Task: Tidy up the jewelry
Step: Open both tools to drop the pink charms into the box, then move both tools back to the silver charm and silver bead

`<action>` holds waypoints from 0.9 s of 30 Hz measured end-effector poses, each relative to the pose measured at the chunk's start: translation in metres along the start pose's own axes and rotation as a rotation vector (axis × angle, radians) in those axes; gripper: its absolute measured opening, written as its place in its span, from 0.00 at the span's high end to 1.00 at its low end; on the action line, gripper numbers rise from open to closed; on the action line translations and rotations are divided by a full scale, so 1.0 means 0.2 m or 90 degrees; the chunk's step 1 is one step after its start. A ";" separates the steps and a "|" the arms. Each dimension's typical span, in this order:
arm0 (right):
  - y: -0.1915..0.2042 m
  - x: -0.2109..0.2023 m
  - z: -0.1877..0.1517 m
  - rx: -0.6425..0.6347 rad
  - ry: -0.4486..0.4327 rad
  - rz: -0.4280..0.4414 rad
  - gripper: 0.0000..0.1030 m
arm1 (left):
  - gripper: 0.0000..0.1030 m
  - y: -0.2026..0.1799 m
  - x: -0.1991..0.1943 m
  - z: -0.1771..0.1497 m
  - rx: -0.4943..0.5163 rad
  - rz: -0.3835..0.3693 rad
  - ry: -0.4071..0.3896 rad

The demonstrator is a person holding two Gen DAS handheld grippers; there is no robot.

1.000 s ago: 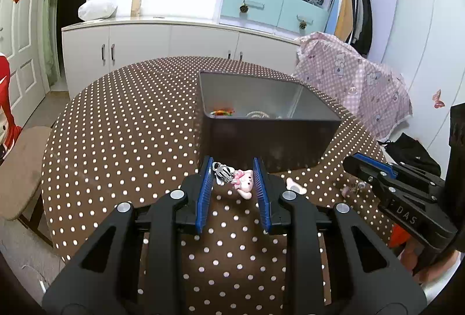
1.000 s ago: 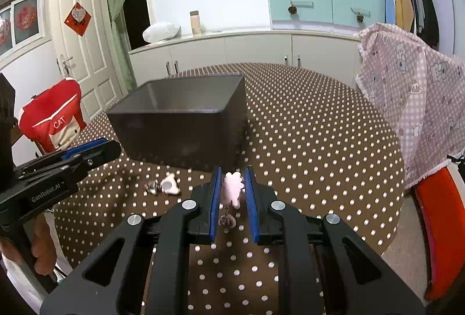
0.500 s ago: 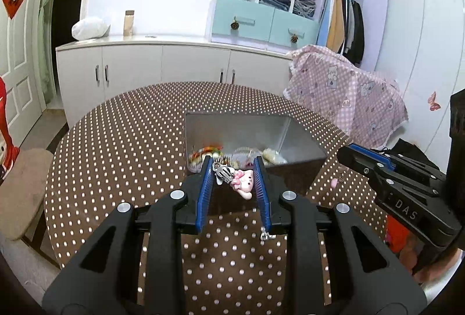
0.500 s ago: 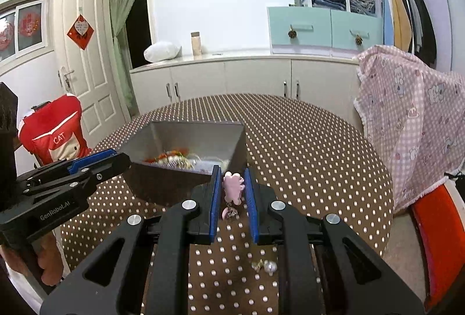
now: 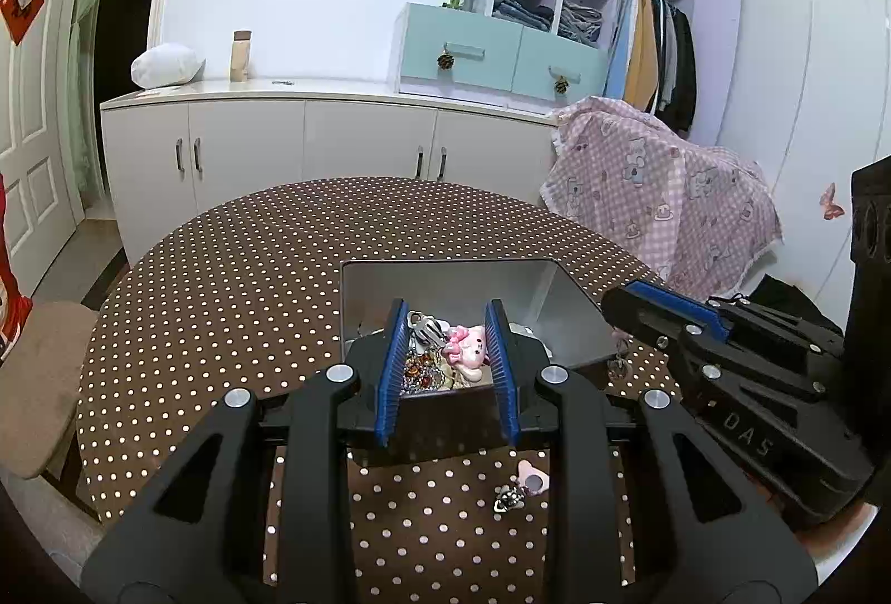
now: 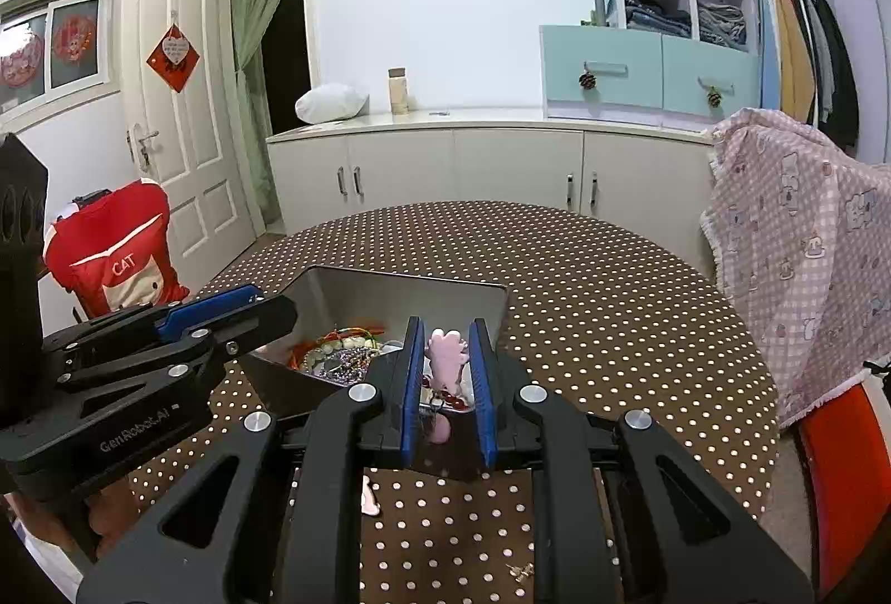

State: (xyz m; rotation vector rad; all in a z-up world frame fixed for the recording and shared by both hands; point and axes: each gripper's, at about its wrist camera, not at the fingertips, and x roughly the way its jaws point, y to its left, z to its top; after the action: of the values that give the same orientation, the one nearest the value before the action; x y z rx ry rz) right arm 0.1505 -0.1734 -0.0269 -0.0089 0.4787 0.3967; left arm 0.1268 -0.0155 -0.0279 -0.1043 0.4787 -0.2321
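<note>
Table (image 5: 223, 298): pink charm (image 5: 532, 480) only left view.

left hand-held gripper (image 5: 447, 353) clamped, right hand-held gripper (image 6: 444, 363) clamped

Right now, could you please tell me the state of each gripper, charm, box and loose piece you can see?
Left gripper: shut on the pink bunny charm with metal clasp, above the box.
Right gripper: shut on the pale pink dangling charm.
Grey metal box: open-topped, holding beads and jewelry.
Pink flat charm: loose on the dotted tablecloth.
</note>
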 end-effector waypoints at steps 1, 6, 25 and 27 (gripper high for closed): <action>0.00 0.01 0.00 -0.002 0.002 0.002 0.85 | 0.73 0.00 0.00 0.00 0.000 0.001 0.001; 0.00 0.01 0.01 -0.006 0.005 0.005 0.83 | 0.72 -0.01 0.01 0.00 0.009 0.002 0.000; -0.04 -0.04 -0.01 0.002 0.006 -0.010 0.64 | 0.48 -0.01 -0.02 -0.02 0.018 0.019 -0.006; -0.04 -0.05 -0.02 0.004 0.005 -0.012 0.64 | 0.48 -0.02 -0.03 -0.02 0.021 0.019 -0.007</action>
State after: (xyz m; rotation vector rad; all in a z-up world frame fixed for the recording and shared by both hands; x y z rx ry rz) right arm 0.1443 -0.1857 -0.0259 -0.0092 0.4878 0.3769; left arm 0.1185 -0.0182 -0.0272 -0.0658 0.4647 -0.2093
